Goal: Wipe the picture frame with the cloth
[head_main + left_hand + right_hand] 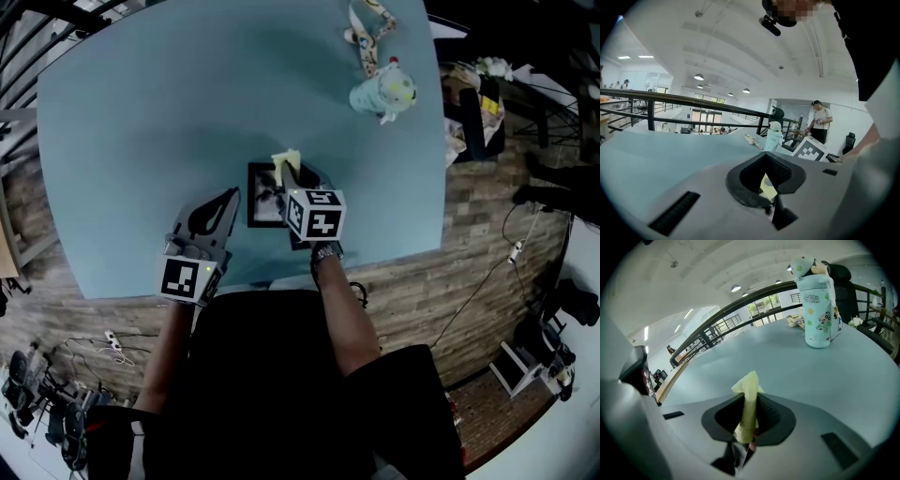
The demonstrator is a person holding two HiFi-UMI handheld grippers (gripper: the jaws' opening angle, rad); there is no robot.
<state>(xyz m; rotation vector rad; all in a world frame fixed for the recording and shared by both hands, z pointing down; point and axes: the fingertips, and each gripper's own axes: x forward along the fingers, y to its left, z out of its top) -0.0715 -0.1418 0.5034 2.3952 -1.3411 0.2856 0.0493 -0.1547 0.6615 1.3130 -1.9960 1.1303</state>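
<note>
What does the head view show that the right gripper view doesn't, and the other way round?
Head view only: the picture frame plainly, flat on the table, with the left gripper beside it. Right gripper view only: a railing and ceiling lights beyond the table. Both: the yellow cloth pinched in the right gripper, the blue table and the pale bottle.

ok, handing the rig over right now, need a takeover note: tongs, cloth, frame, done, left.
Left tongs: closed, nothing between them, tips beside the picture frame's left edge; contact unclear.
Right tongs: clamped on the yellow cloth, sitting over the frame's right side.
The frame lies on the table, near the person's edge.
Done: cloth is gripped and at the frame.
Left: the wiping itself; how much is already wiped can't be judged.
</note>
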